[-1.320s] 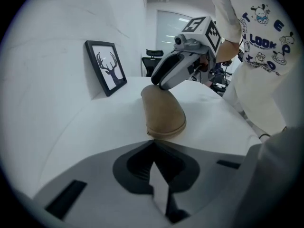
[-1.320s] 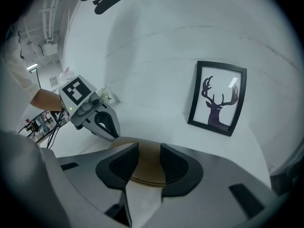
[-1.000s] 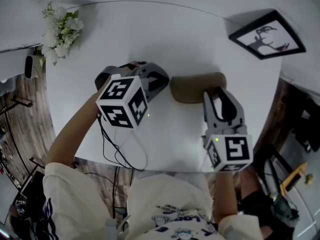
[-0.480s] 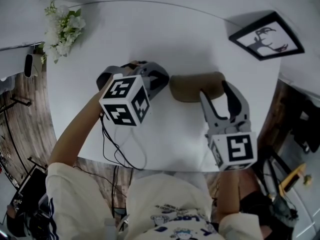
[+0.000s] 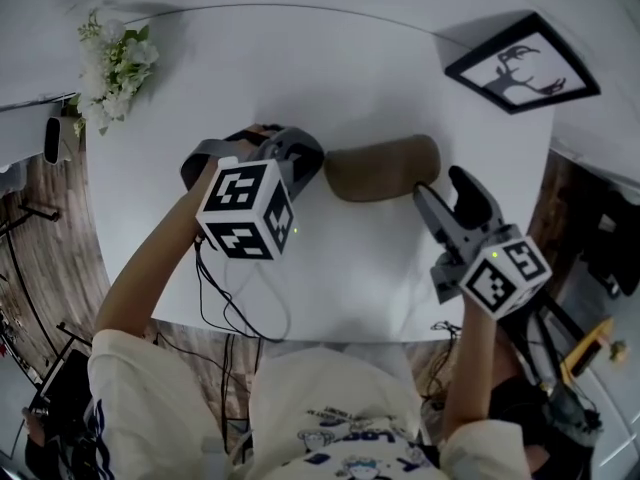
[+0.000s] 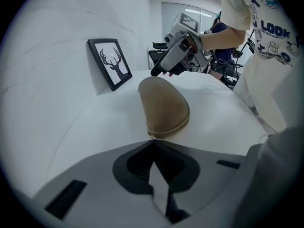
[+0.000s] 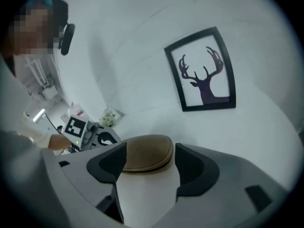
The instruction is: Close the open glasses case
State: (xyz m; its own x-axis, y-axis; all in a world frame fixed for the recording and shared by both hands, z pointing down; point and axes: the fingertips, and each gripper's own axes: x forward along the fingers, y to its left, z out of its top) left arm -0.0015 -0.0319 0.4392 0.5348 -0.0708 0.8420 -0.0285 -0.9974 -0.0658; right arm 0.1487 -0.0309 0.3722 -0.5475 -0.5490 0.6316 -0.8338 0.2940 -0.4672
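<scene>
The tan glasses case (image 5: 382,168) lies on the white table (image 5: 350,78) with its lid down; only a thin seam shows in the left gripper view (image 6: 164,106) and the right gripper view (image 7: 145,153). My left gripper (image 5: 305,158) is shut, its tips (image 6: 152,141) right at the case's left end with nothing between them. My right gripper (image 5: 443,190) stands just right of the case's other end. Its jaws are opening and hold nothing; the case end shows beyond the gap (image 7: 149,167).
A framed deer picture (image 5: 522,65) lies at the table's far right corner. White flowers (image 5: 112,63) sit at the far left corner. Black cables (image 5: 235,308) hang over the table's near edge by the person's left arm.
My right gripper has drawn back off the case toward the right and rolled, and its jaws have spread wider. The left gripper has stayed at the case's left end.
</scene>
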